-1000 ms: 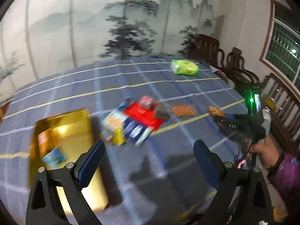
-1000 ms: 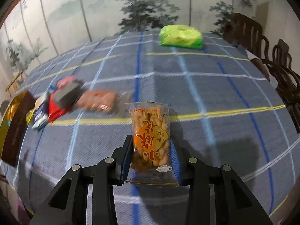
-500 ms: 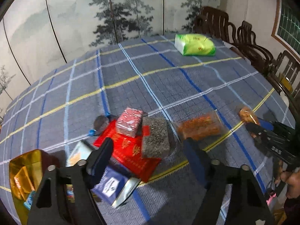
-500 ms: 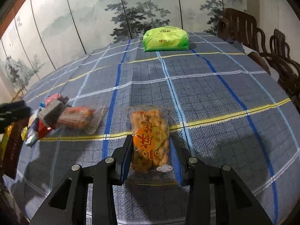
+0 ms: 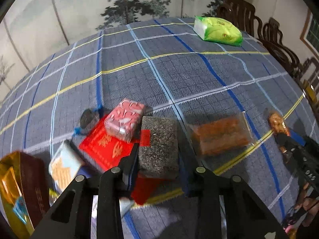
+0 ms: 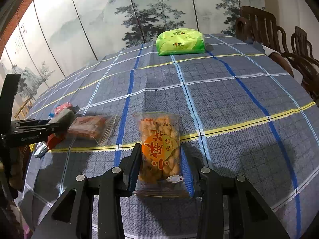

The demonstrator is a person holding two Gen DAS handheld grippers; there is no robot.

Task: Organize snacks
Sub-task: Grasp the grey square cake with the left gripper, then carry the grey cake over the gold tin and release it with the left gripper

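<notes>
The left gripper point(image 5: 158, 155), jaws just closing, pinches the dark speckled rectangular snack block point(image 5: 158, 147) atop the pile on the desk point(image 5: 179, 75); likely rigid, light. The right gripper point(image 6: 160, 165) pinches the clear crinkly bag of fried twists point(image 6: 159, 145); brittle contents, hold gently.

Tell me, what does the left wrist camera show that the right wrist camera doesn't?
Only the left wrist view shows the gold box and the red packet. Only the right wrist view shows the orange label on the twist snack bag pinched in the right gripper. Both show the green pack and the dark speckled block in the left gripper.
</notes>
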